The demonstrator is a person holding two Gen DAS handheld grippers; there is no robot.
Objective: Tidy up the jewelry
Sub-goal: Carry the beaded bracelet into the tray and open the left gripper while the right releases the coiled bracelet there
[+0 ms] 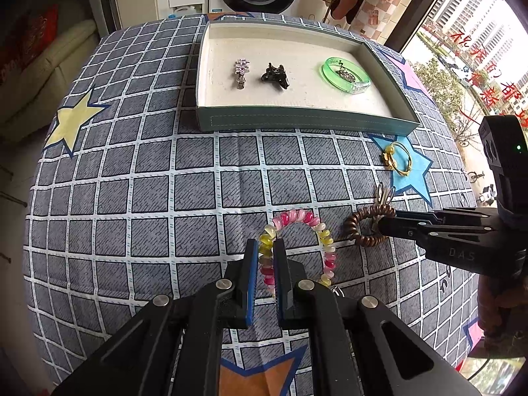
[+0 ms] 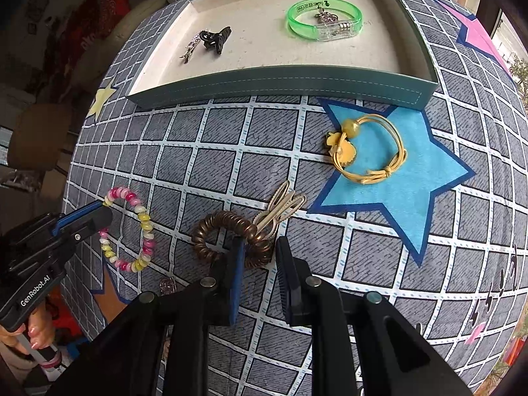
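Observation:
A green tray (image 1: 297, 120) (image 2: 297, 82) holds a sparkly clip (image 1: 242, 69), a black claw clip (image 1: 275, 76) (image 2: 214, 39) and a green bangle (image 1: 345, 74) (image 2: 325, 19). My left gripper (image 1: 265, 247) (image 2: 105, 213) is closed on the left side of a pink-and-yellow bead bracelet (image 1: 297, 217) (image 2: 132, 231) lying on the cloth. My right gripper (image 2: 260, 247) (image 1: 382, 226) is open, its jaws straddling the right side of a brown spiral hair tie (image 2: 227, 241) (image 1: 363, 227). A yellow cord bracelet (image 2: 366, 147) (image 1: 397, 158) lies on a blue star.
A pale metal clip (image 2: 280, 208) (image 1: 384, 194) lies just beyond the brown hair tie. A small ring-like item (image 2: 167, 285) lies near the front of the cloth. The checked cloth (image 1: 165, 181) covers the table. A window is at the right.

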